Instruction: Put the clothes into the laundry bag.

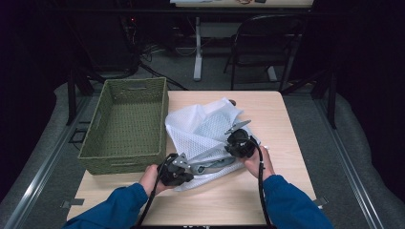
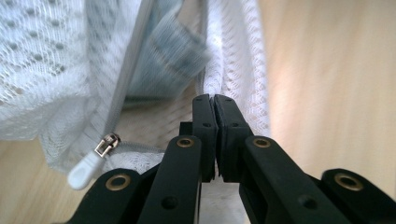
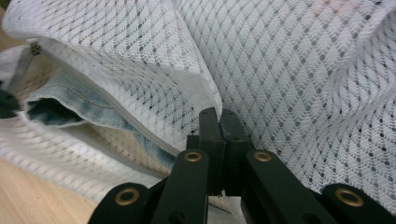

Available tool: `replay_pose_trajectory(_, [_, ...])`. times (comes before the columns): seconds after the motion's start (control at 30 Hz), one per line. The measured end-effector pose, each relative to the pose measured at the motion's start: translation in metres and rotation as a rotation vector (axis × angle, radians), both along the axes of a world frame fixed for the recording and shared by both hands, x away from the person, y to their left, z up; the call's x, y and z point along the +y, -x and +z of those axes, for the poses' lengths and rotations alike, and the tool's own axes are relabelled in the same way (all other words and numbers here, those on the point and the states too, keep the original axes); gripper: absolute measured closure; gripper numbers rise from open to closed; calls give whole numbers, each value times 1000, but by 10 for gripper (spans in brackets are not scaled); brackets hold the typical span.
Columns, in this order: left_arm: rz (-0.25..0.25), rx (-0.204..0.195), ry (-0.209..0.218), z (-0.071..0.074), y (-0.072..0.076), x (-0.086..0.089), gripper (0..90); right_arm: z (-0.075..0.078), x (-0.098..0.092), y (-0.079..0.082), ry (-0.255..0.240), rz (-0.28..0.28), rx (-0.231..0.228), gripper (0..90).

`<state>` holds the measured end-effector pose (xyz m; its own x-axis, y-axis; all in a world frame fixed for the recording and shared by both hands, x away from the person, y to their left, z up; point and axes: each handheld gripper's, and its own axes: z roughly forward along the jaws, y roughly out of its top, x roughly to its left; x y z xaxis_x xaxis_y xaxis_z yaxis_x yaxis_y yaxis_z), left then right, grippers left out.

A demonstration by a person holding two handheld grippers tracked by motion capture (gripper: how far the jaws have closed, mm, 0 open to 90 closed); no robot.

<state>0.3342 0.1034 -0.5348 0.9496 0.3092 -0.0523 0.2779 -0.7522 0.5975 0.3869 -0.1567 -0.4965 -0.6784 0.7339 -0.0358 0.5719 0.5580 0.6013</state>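
Note:
A white mesh laundry bag (image 1: 205, 124) lies crumpled on the wooden table (image 1: 277, 114), its zipped mouth facing the person. Faded blue denim (image 3: 70, 102) shows inside the opening, blurred in the left gripper view as denim (image 2: 163, 65). My left gripper (image 1: 190, 165) is at the bag's near left corner, and its jaws (image 2: 215, 98) are shut on a fold of the mesh edge. The white zipper pull (image 2: 93, 161) hangs just to their left. My right gripper (image 1: 230, 150) is at the bag's right side, shut (image 3: 218, 112) on the upper mesh layer beside the opening.
A green woven basket (image 1: 124, 162) stands empty at the table's left, touching the bag's left side. Bare tabletop lies right of the bag and along the near edge. A black chair (image 1: 267, 43) and another desk's legs stand behind the table.

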Motion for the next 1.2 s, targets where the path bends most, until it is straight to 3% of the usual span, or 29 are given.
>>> replay_pose_trajectory(0.07, [-11,-31,63,9,5,5,883,1,-1,0,-6,-4,0,900])
replay_pose_trajectory(0.13, [4,-50,76,16,7,10,884,5,-2,1,-19,-1,-8,900])
replay_pose_trajectory(0.2, [21,-62,100,20,6,17,884,13,-6,3,-74,7,1,900])
replay_pose_trajectory(0.3, [33,-56,88,22,4,23,882,31,-11,12,-185,43,36,900])
replay_pose_trajectory(0.37, [29,-69,56,20,4,21,876,37,-12,18,-214,65,44,900])
replay_pose_trajectory(0.4, [23,-67,53,19,4,20,870,39,-11,22,-219,69,52,900])
replay_pose_trajectory(0.5, [53,-155,40,21,6,15,815,33,-7,26,-191,90,75,900])
replay_pose_trajectory(0.63, [119,-257,-1,21,10,4,582,20,0,28,-149,109,104,900])
replay_pose_trajectory(0.73, [142,-274,-3,19,6,-14,450,21,3,30,-158,106,106,900])
replay_pose_trajectory(0.77, [134,-268,-15,17,4,-21,457,22,3,30,-164,106,109,900])
replay_pose_trajectory(0.8, [145,-287,-32,14,3,-27,469,22,4,31,-159,105,107,900])
replay_pose_trajectory(0.87, [120,-280,-52,9,0,-32,579,22,4,32,-174,108,116,900])
replay_pose_trajectory(0.9, [132,-292,-73,7,-1,-35,597,22,4,32,-177,113,121,900])
replay_pose_trajectory(1.03, [102,-295,-65,4,-2,-35,829,19,4,34,-178,115,129,900])
replay_pose_trajectory(1.1, [88,-313,-60,8,1,-33,858,19,4,35,-159,110,121,899])
replay_pose_trajectory(1.2, [24,-320,-60,17,10,-27,869,20,3,38,-136,102,106,899])
